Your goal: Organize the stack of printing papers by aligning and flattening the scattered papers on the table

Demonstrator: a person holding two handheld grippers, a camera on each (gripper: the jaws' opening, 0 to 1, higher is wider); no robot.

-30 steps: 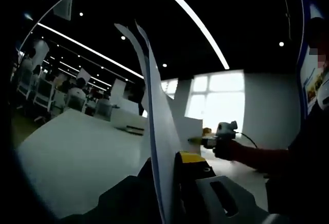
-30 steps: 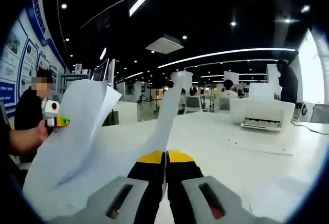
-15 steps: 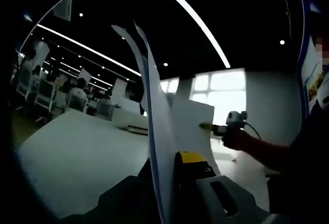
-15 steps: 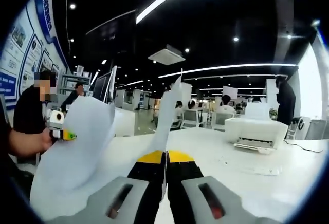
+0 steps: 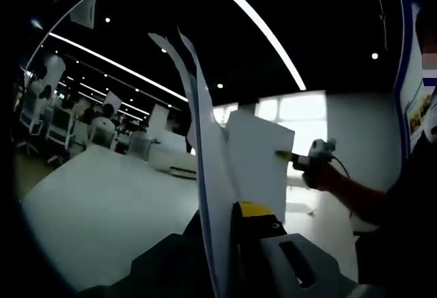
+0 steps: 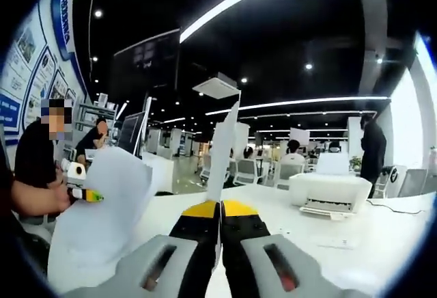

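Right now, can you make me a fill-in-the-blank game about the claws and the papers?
1. Both claws are shut on sheets of white ____.
2. In the left gripper view, the papers stand between the left claw's jaws, whose tips are coloured ____.
3. In the right gripper view, the white printer sits on the ____.
4. In the right gripper view, the other claw comes in from the ____ side.

Missing words: paper; yellow; table; left
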